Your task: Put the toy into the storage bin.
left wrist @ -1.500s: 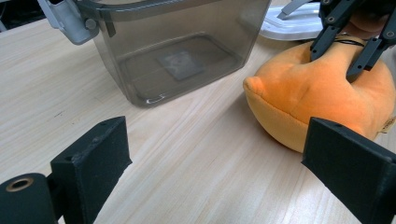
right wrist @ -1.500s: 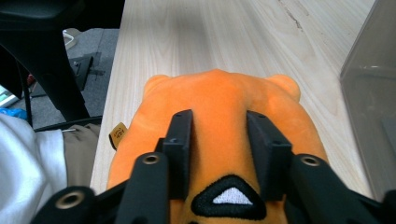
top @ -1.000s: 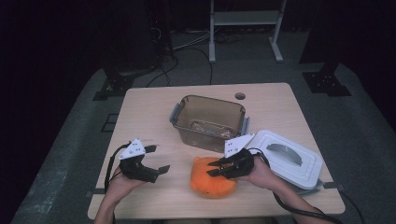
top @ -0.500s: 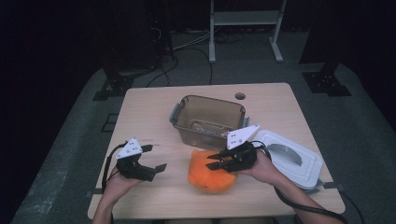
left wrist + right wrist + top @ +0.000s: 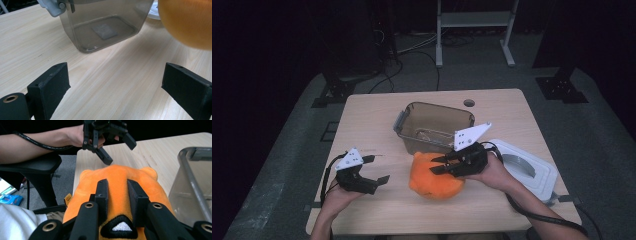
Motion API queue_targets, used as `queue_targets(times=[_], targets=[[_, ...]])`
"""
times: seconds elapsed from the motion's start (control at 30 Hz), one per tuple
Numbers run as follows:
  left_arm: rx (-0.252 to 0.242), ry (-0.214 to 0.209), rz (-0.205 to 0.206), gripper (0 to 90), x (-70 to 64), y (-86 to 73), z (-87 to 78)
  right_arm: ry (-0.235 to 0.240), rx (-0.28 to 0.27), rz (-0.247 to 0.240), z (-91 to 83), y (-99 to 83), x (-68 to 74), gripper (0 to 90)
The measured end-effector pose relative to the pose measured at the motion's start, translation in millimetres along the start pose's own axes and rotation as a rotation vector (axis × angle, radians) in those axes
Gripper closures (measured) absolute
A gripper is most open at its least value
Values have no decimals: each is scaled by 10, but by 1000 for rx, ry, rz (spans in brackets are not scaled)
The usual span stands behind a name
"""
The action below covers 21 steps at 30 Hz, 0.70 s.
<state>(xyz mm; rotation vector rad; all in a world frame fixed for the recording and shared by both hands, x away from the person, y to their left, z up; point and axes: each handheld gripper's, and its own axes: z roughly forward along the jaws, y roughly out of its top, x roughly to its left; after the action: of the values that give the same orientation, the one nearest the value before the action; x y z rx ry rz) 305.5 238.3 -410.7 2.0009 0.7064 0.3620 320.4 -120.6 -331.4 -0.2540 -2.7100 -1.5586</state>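
Right tool [image 5: 443,166]: jaws pinch a fold of the orange plush toy [image 5: 435,176] at its top, on the side away from the clear brown plastic storage box [image 5: 434,126]; in the right gripper view the two black jaws stand close together with orange fabric between them.
Left tool [image 5: 377,169]: jaws spread wide, holding nothing, hovering over bare wood well apart from the box, on its near left.
Orange plush toy: just in front of the box, at its near wall, on the light wooden table [image 5: 377,107]; whether it rests on the table or hangs slightly above it cannot be told.
Clear brown plastic storage box: open-topped, upright near the table's middle, with a grey latch at its left end.
White plastic lid with grey handle [image 5: 524,167]: lies flat to the right of the box, touching the table.
Person's right hand [image 5: 493,173]: between the lid and the toy, gripping the right tool.
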Motion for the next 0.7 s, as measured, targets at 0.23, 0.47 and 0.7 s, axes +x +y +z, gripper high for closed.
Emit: queue_targets(times=[0.23,0.47,0.7], targets=[[-1,7,-2,65,6,-9,2,-21,-21,-13,-146,156,-24,715],[-3,8,0,65,2,1,-5,-52,-41,-16,-252,290,-79,715],[-2,0,2,65,-14,3,6,-78,-54,-12,-323,392,-171,715]])
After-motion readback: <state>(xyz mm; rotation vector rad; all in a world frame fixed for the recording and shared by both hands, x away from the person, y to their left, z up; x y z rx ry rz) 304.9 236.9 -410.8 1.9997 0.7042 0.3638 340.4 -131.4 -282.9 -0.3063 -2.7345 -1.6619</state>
